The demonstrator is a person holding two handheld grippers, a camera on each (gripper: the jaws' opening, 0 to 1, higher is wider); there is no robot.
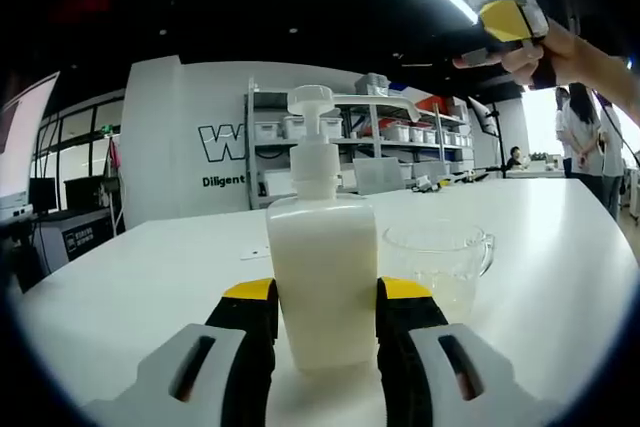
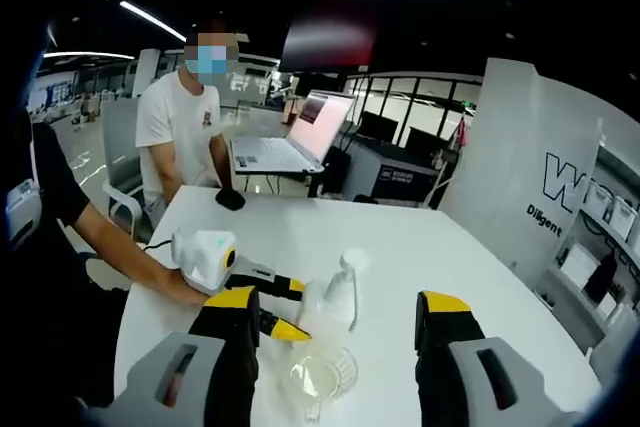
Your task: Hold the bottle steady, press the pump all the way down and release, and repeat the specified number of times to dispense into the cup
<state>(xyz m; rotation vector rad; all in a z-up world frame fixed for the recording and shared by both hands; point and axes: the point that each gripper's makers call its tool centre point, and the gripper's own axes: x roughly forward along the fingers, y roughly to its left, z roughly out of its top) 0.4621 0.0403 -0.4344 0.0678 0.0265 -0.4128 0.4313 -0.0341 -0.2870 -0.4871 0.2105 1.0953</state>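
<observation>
Left gripper gripping upright bottle, pump topmost

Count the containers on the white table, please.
2: a bottle with a pump, held between the left hand-held gripper jaws, and a clear cup beside it. Others may be hidden.

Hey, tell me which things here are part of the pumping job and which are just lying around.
Part of the job:
- pump bottle, held between the left claw jaws
- glass cup beside it
- right claw, open, raised above bottle and cup

Just lying about:
- laptop on the far desk
- black object at the table's far end
- shelf bins
</observation>
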